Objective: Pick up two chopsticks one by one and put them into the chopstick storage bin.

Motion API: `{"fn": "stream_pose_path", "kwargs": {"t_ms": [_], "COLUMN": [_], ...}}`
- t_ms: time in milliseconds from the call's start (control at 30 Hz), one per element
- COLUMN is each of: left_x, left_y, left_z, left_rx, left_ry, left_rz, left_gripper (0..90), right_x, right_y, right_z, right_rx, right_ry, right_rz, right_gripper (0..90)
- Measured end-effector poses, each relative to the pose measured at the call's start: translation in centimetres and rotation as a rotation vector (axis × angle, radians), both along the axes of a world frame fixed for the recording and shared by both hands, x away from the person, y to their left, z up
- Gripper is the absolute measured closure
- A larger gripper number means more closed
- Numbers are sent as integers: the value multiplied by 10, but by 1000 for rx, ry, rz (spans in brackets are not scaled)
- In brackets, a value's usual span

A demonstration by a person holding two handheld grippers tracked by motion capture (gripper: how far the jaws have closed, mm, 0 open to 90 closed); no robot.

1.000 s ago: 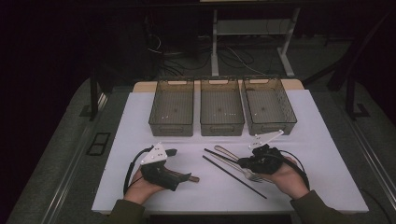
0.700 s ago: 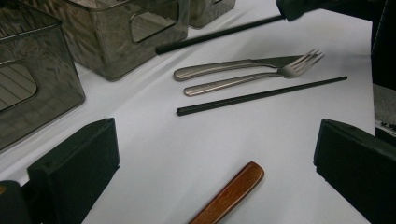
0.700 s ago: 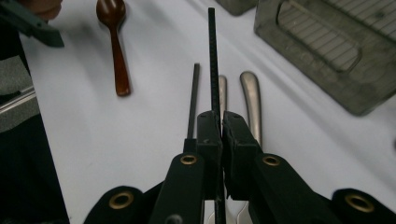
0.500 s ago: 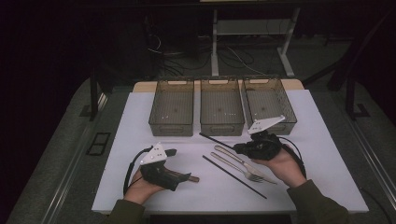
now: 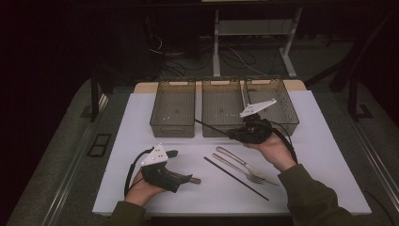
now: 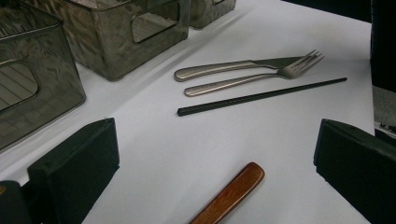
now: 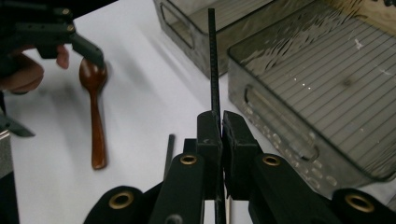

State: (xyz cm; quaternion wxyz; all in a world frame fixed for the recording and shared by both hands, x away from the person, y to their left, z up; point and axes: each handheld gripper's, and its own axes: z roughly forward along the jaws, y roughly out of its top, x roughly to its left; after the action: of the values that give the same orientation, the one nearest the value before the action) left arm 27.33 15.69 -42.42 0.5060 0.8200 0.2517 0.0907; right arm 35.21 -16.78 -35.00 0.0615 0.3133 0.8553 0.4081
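My right gripper (image 5: pixel 232 135) (image 7: pixel 222 123) is shut on a black chopstick (image 5: pixel 211 126) (image 7: pixel 213 70) and holds it above the table, its tip pointing at the front of the middle bin (image 5: pixel 222 106). A second black chopstick (image 5: pixel 235 178) (image 6: pixel 261 95) lies on the white tabletop (image 5: pixel 329 179) beside a steel knife (image 5: pixel 233 157) (image 6: pixel 219 70) and a fork (image 5: pixel 244 172) (image 6: pixel 252 81). My left gripper (image 5: pixel 181 165) (image 6: pixel 215 154) rests low at the front left, open. A wooden spoon (image 5: pixel 194 180) (image 7: pixel 93 116) lies on the table with its handle (image 6: pixel 229 193) between the jaws, untouched.
Three smoky see-through bins stand in a row at the back: left bin (image 5: pixel 173 108), the middle one, right bin (image 5: pixel 275 106). All look bare inside. Cables and a metal stand (image 5: pixel 216 47) lie beyond the table's far edge.
My right gripper has lifted one chopstick off the table and carried it up and away toward the bins. The other chopstick, knife and fork stay put. The left hand has not moved.
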Motion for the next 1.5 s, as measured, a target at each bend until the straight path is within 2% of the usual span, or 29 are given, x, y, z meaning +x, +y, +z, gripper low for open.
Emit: {"fn": "stream_pose_path", "kwargs": {"t_ms": [400, 567, 667, 1200, 1333, 1500], "left_x": [0, 0, 0, 0, 1, 0], "left_y": [0, 0, 0, 0, 0, 0], "left_z": [0, 0, 0, 0, 0, 0], "left_rx": [-4, -4, -4, -13, -3, -14], "left_ry": [3, 5, 5, 5, 0, 2], "left_rz": [0, 0, -1, -5, -9, -7], "left_gripper": [0, 0, 0, 0, 0, 0], "right_x": [30, 40, 47, 82, 91, 100], "right_y": [20, 31, 38, 78, 89, 105], "right_z": [9, 11, 12, 8, 8, 4], "right_rx": [-8, 6, -4, -28, -38, -53], "right_ry": [-24, -4, -1, -2, -3, 0], "right_rz": [-19, -29, -41, -79, -83, -97], "right_gripper": [851, 851, 851, 851, 851, 850]}}
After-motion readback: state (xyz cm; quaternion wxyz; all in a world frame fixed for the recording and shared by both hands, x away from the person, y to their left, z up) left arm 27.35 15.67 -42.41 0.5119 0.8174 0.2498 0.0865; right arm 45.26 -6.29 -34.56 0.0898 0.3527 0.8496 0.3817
